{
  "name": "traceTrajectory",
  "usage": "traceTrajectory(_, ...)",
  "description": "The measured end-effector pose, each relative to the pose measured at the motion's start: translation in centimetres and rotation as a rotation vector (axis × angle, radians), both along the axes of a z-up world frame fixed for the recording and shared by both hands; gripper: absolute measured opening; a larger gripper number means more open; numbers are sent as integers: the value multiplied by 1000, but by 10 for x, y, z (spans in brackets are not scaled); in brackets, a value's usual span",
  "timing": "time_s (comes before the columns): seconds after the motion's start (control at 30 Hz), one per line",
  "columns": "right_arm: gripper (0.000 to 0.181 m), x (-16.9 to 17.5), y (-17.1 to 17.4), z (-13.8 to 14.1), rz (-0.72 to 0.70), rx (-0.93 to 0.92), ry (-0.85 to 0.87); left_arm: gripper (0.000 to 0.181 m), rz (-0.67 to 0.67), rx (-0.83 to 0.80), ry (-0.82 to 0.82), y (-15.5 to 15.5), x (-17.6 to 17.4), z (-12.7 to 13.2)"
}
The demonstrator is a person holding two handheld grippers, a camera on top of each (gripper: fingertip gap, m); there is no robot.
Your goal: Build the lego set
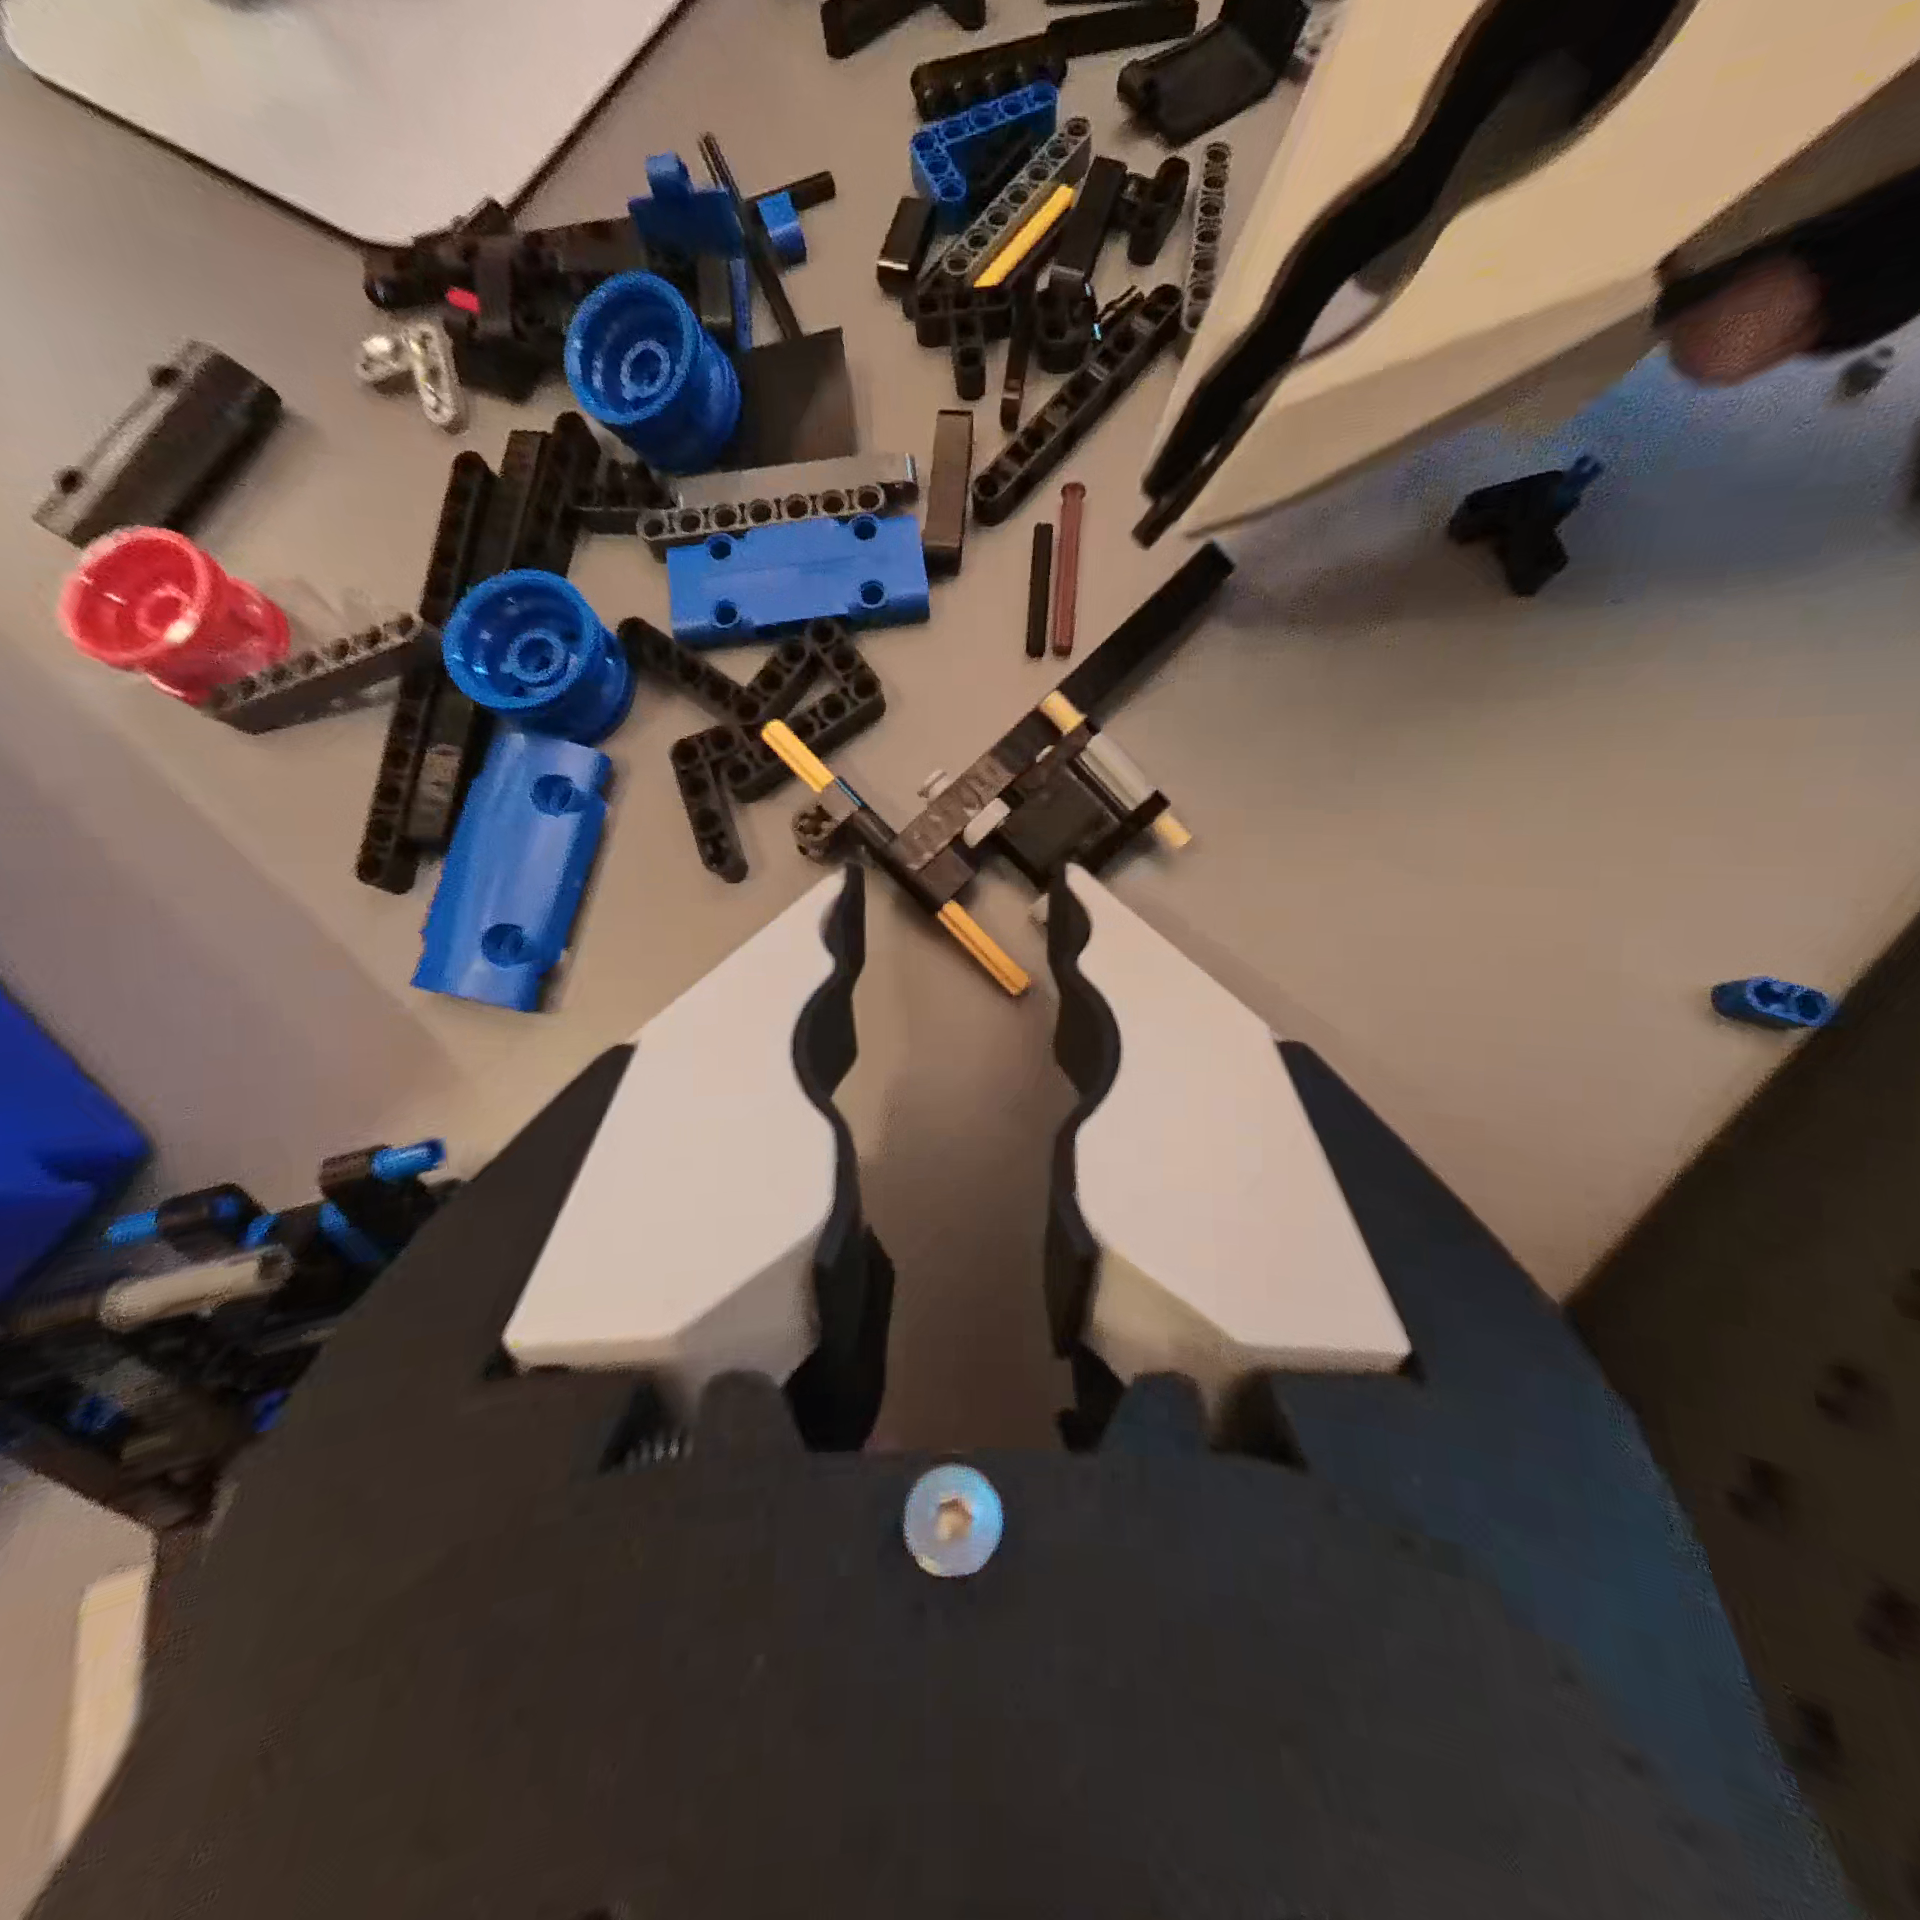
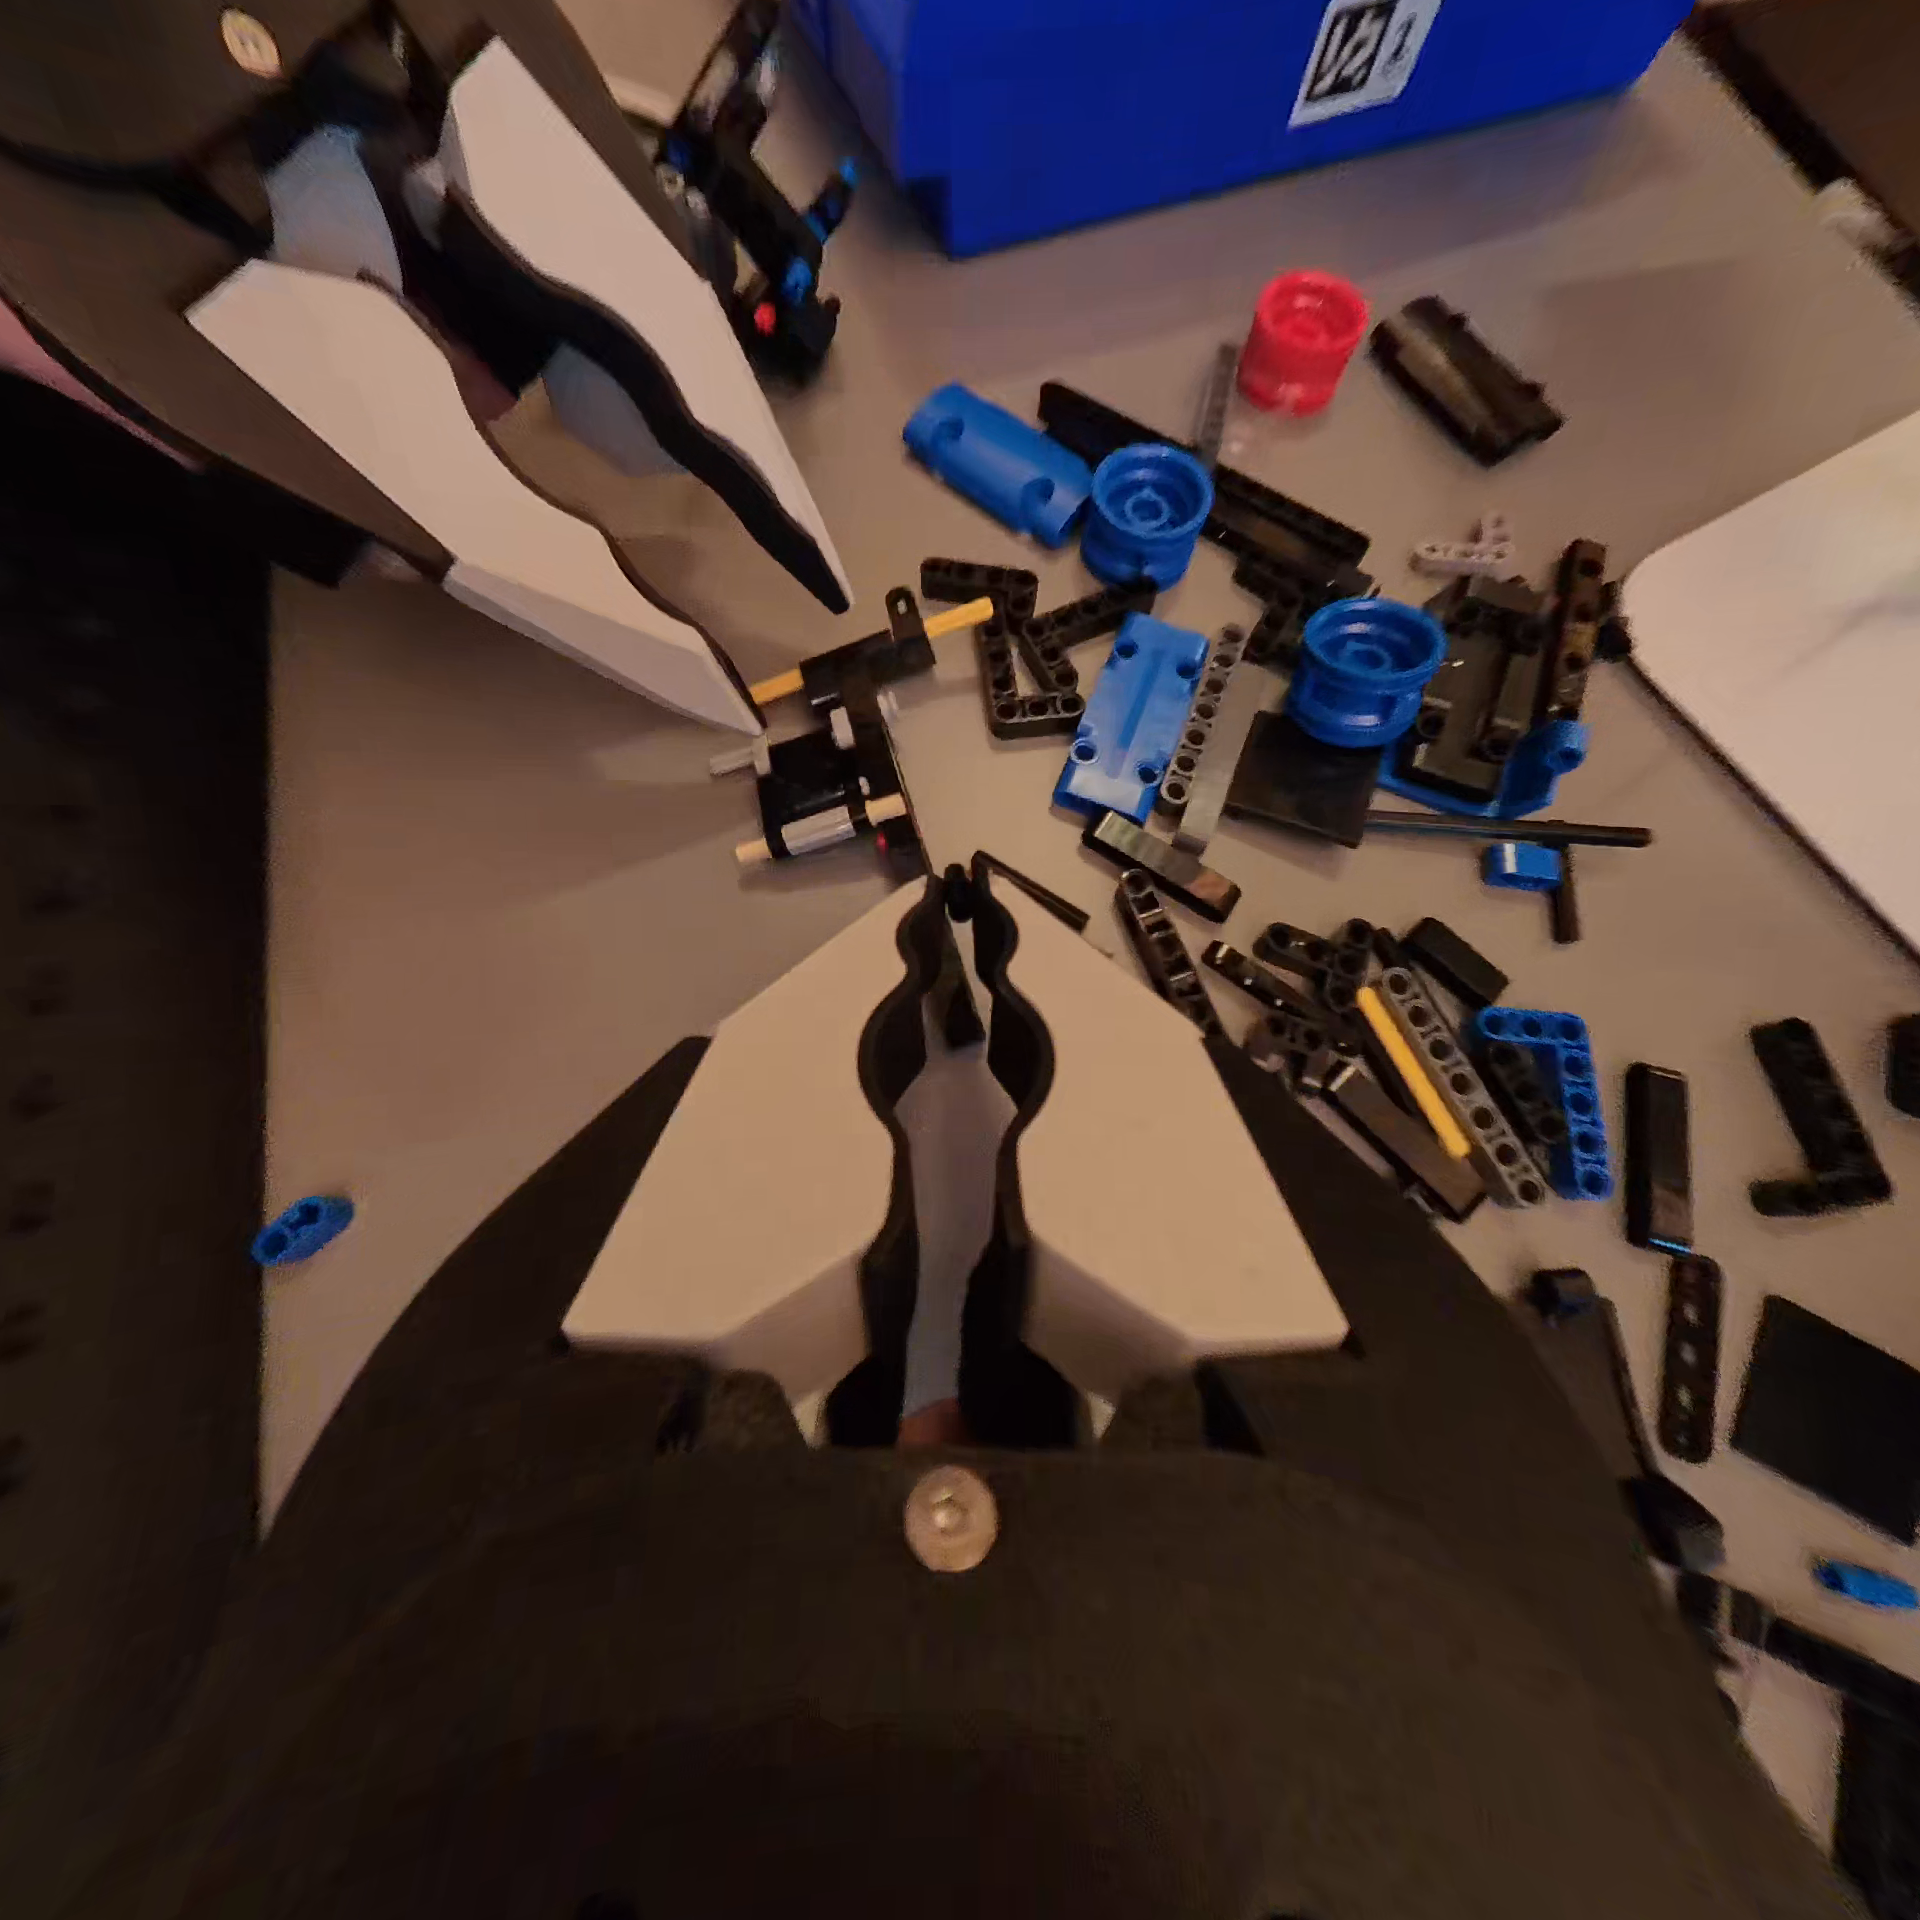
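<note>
Grey bench (image 1: 1403,831) carries everything, and both views are smeared at the edges, so much of the black pile (image 1: 1039,301) stays unreadable to you as single parts. Your left gripper (image 1: 954,894) has its fingers spread, holding nothing, with the small black sub-assembly (image 1: 997,810) lying just beyond the tips; its yellow axle (image 1: 982,945) runs into the gap between them, and you cannot tell whether either finger touches it. Your right gripper (image 2: 961,894) has its fingers nearly pressed together on a small black piece (image 2: 956,899) at the tips; its kind is too dark and blurred to name, and the long black bar (image 2: 961,1008) beneath the fingers is partly hidden by them.

In the left wrist view that right gripper (image 1: 1164,520) is cut off by the top right corner, and a blurred hand (image 1: 1745,322) shows behind it. Only that view shows the dark reddish axle (image 1: 1068,566) and thin black axle (image 1: 1037,590) side by side. Only the right wrist view shows the blue box (image 2: 1195,114) at the bench's far edge, with its sticker. Both show two blue wheel hubs (image 2: 1148,509) (image 2: 1366,665), the red hub (image 2: 1304,338), and a lone blue connector (image 2: 301,1229) well apart near the bench edge.
</note>
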State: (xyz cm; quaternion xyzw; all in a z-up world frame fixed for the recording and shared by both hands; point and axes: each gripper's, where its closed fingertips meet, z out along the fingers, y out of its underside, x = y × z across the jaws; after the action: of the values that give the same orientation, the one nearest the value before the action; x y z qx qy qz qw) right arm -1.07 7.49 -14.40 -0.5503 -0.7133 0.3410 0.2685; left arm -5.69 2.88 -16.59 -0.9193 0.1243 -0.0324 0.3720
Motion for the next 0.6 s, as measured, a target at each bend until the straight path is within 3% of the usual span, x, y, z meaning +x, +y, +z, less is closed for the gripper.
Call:
traceTrajectory(0.23,4,-2,-10,-22,51,27,-53,35,29,-61,-199,5,8,-9)
traceTrajectory(0.37,4,4,-10,-35,64,38,-91,22,35,-67,-401,11,19,-6)
traceTrajectory(0.5,4,8,-10,-32,84,-4,-97,14,46,-51,-414,17,22,-8)
traceTrajectory(0.6,3,6,9,-11,33,-22,-32,14,44,-51,-419,18,22,-7)
